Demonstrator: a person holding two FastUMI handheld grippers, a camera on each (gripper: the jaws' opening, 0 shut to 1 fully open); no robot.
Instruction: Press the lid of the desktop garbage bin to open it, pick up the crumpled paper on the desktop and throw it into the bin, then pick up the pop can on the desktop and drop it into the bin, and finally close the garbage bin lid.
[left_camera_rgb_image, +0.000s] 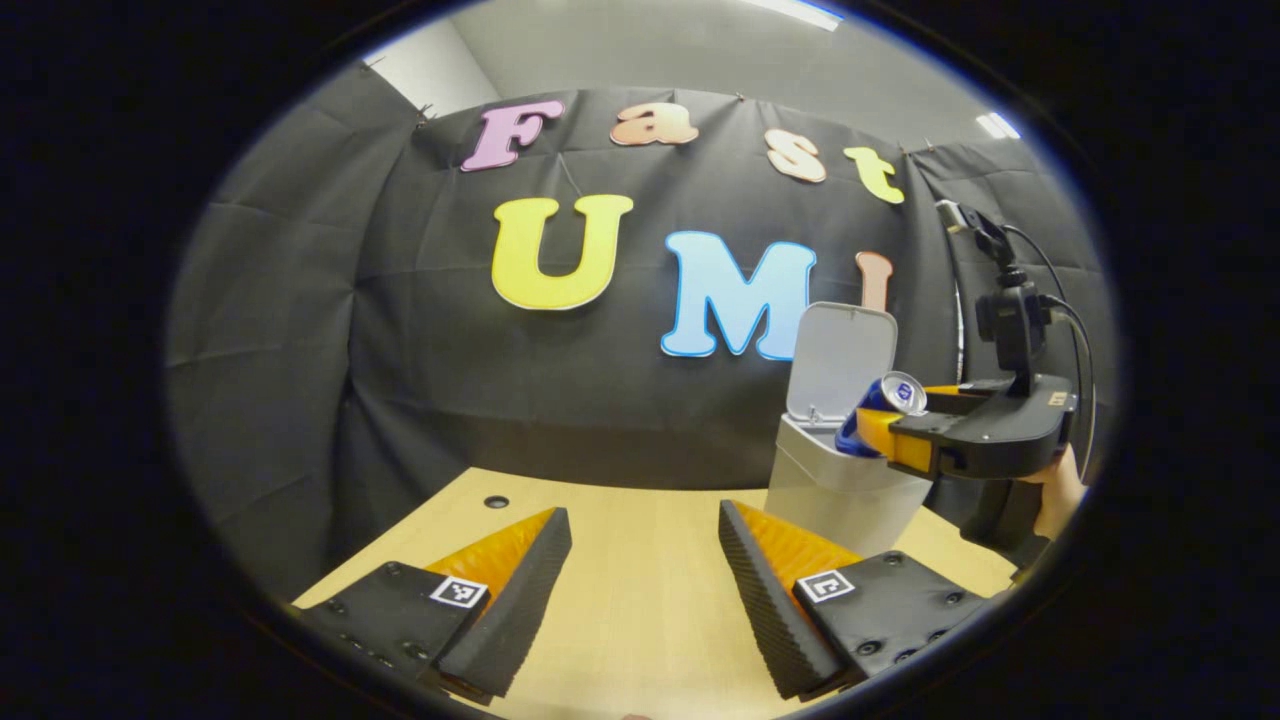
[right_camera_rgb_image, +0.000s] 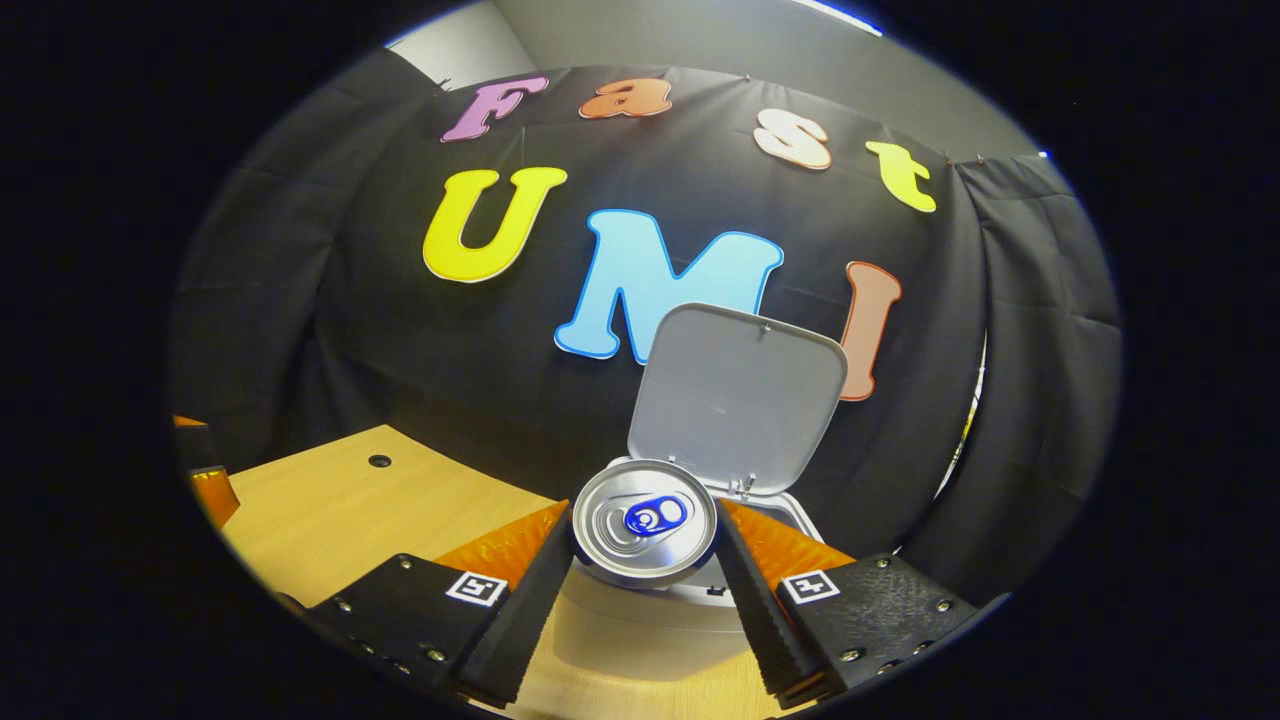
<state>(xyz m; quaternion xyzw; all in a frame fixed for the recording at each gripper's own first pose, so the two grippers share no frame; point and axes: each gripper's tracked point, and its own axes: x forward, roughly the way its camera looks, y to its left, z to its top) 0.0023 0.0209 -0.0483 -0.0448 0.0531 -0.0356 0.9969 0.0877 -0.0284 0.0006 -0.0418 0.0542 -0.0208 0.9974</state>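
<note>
A grey desktop bin (left_camera_rgb_image: 840, 490) stands on the wooden table at the right of the left gripper view, its lid (left_camera_rgb_image: 842, 360) swung up. My right gripper (left_camera_rgb_image: 880, 425) holds a blue pop can (left_camera_rgb_image: 885, 405) tilted over the bin's mouth. In the right gripper view the can's silver top (right_camera_rgb_image: 645, 520) sits between both fingers, with my right gripper (right_camera_rgb_image: 643, 560) shut on it, just in front of the raised lid (right_camera_rgb_image: 740, 395) and the bin's rim (right_camera_rgb_image: 790, 515). My left gripper (left_camera_rgb_image: 645, 560) hovers open over the table, nothing between its fingers.
The wooden table (left_camera_rgb_image: 640, 610) has a small round hole (left_camera_rgb_image: 496, 501) near its back left edge. Black cloth hangs close behind the bin. A hand (left_camera_rgb_image: 1062, 490) holds the right gripper at the far right of the left gripper view.
</note>
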